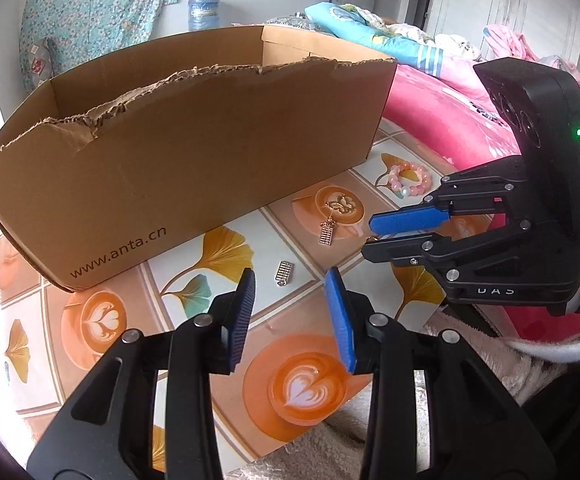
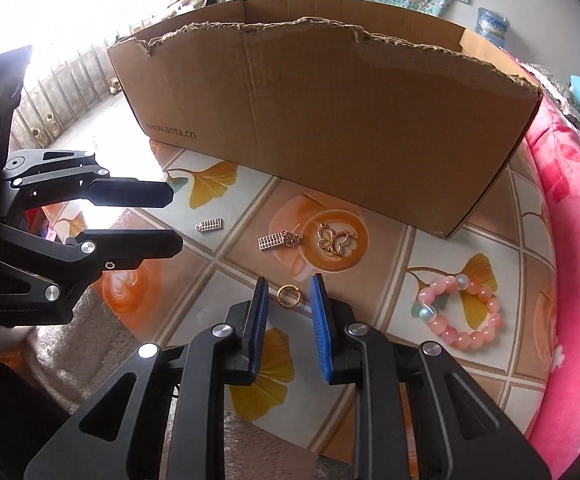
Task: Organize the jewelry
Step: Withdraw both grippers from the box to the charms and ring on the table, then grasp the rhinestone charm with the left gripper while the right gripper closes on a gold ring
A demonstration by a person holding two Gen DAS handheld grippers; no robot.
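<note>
A gold ring [image 2: 288, 295] lies on the patterned table between the tips of my open right gripper [image 2: 288, 290], untouched. A gold butterfly pendant [image 2: 333, 239] and a gold abacus charm [image 2: 271, 241] lie just beyond it, and a silver abacus charm [image 2: 209, 225] further left. A pink bead bracelet [image 2: 458, 312] lies to the right. In the left wrist view my left gripper [image 1: 290, 284] is open and empty just short of the silver charm [image 1: 283, 273]; the gold charm [image 1: 327, 233], the bracelet [image 1: 409, 179] and my right gripper [image 1: 372, 234] also show.
An open cardboard box [image 1: 169, 152] with a torn rim stands behind the jewelry and also shows in the right wrist view [image 2: 330, 120]. A pink quilt [image 2: 570, 240] borders the table on the right. My left gripper [image 2: 175, 218] sits at the left.
</note>
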